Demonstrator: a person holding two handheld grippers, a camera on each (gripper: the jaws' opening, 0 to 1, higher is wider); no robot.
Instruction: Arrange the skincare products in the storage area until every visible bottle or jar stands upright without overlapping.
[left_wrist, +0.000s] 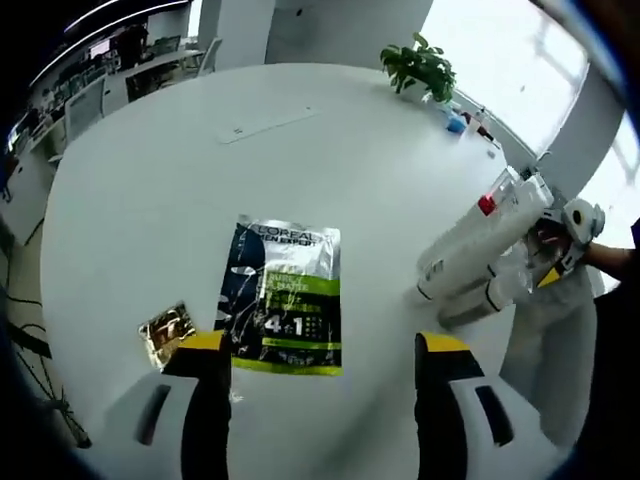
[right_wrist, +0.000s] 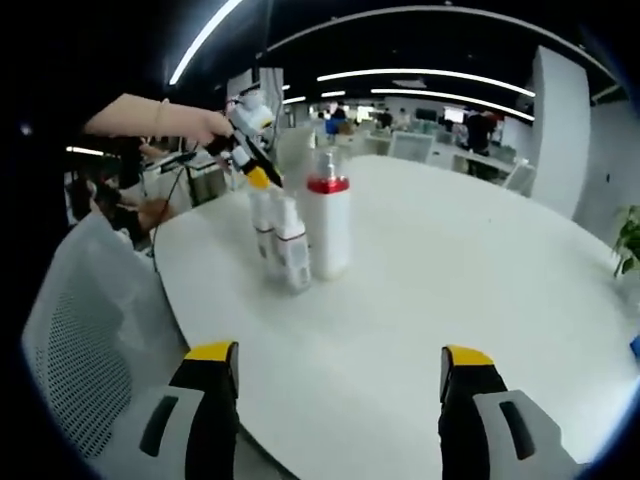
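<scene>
A tall white pump bottle (right_wrist: 328, 225) with a red collar stands upright on the round white table (right_wrist: 420, 300). Two small white spray bottles (right_wrist: 290, 245) stand close beside it. The same bottles (left_wrist: 470, 250) appear at the right of the left gripper view. A dark and green sachet (left_wrist: 285, 295) lies flat in front of my left gripper (left_wrist: 322, 345), which is open and holds nothing. A small gold packet (left_wrist: 166, 332) lies by its left jaw. My right gripper (right_wrist: 338, 353) is open and apart from the bottles. A hand-held gripper (right_wrist: 255, 170) hovers just behind the small bottles.
A potted plant (left_wrist: 420, 68) and small blue items (left_wrist: 455, 122) sit at the table's far edge. A grey mesh chair (right_wrist: 80, 330) stands by the near rim. A hand (left_wrist: 600, 250) holds a gripper (left_wrist: 560, 240) behind the bottles. Desks and people fill the office behind.
</scene>
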